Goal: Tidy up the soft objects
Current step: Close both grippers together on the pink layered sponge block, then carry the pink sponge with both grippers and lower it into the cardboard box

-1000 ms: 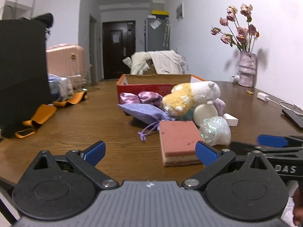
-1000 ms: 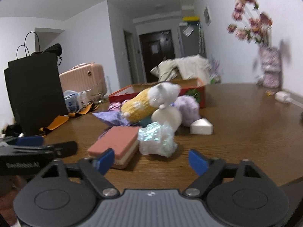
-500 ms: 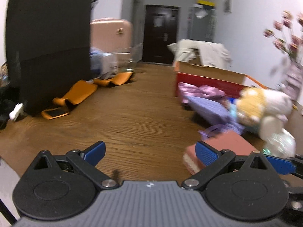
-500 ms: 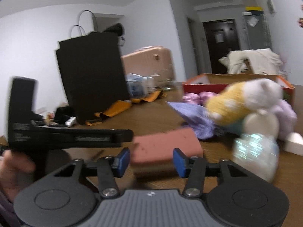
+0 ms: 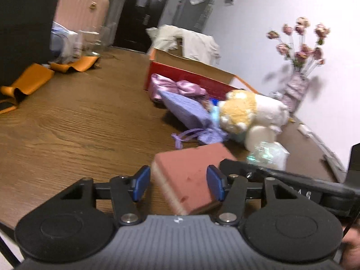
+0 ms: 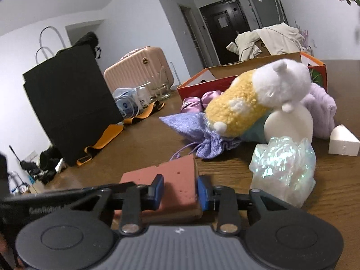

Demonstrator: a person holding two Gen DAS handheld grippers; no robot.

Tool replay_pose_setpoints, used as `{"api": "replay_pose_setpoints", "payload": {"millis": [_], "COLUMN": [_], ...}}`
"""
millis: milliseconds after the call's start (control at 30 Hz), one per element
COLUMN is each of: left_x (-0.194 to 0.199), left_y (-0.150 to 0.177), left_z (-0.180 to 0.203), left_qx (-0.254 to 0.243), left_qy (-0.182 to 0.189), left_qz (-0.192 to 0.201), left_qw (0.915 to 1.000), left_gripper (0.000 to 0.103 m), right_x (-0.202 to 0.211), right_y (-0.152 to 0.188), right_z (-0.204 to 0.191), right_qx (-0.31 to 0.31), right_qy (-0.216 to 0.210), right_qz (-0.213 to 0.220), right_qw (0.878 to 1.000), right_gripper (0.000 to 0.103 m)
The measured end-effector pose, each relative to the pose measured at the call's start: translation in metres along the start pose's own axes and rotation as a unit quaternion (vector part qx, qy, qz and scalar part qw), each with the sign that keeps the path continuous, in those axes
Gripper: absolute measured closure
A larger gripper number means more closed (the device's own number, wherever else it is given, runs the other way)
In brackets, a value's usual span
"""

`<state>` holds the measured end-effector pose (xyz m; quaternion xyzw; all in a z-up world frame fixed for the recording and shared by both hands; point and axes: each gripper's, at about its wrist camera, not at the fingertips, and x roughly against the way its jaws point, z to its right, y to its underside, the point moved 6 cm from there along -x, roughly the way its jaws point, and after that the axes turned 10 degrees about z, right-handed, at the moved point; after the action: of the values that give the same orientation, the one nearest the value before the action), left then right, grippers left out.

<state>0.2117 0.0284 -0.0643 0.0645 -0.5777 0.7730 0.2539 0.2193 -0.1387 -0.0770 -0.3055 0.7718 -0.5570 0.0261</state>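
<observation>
1. The pink sponge block (image 5: pixel 191 175) lies flat on the wooden table (image 5: pixel 78 130), at the near edge of a heap of soft things.
2. The left gripper (image 5: pixel 177 185) straddles the sponge's near corner; its jaws have just been closing, and the blue pads sit just beside the block's sides. I cannot tell whether they press on it.
3. The right gripper (image 6: pixel 180 191) has also just been closing. Its jaws clamp the sponge's near right corner, both blue pads against the foam.
4. In the left wrist view the right gripper's black body crosses at 4 o'clock of the sponge; in the right wrist view the left gripper's body lies at 9 o'clock.
5. At 12 o'clock of the sponge lies a lilac drawstring pouch (image 6: pixel 198 132), with a yellow-and-white plush toy (image 6: pixel 258 99) resting over it.
6. An iridescent crinkled wrap bundle (image 6: pixel 283 168) sits at 3 o'clock of the sponge, close to it.
7. Behind the heap stands an open red cardboard box (image 5: pixel 191 74).
8. A black paper bag (image 6: pixel 69 101) stands well apart at 10 o'clock.
</observation>
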Motion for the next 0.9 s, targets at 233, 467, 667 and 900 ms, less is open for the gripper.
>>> {"api": "replay_pose_setpoints", "payload": {"millis": [233,467,667,900], "left_x": [0.013,0.019,0.012,-0.05], "left_y": [0.006,0.003,-0.046,-0.151], "left_z": [-0.002,0.0,0.015,0.038], "left_qx": [-0.002,0.0,0.003,-0.008], "left_qy": [0.009,0.04,0.061,0.079], "left_qz": [-0.004,-0.007,0.04,0.069], "left_qw": [1.0,0.9992,0.9973,0.9944], "left_gripper": [0.04,0.068,0.069,0.069], "right_x": [0.038,0.035,0.038,-0.008], "right_y": [0.013,0.012,-0.029,-0.139], "right_z": [-0.003,0.0,-0.003,0.025], "right_qx": [-0.039,-0.056,-0.04,-0.015], "right_qy": [0.0,0.003,0.003,-0.002], "right_qz": [0.003,0.005,0.05,0.083], "right_qw": [0.999,0.998,0.998,0.996], "right_gripper": [0.072,0.072,0.072,0.072]}}
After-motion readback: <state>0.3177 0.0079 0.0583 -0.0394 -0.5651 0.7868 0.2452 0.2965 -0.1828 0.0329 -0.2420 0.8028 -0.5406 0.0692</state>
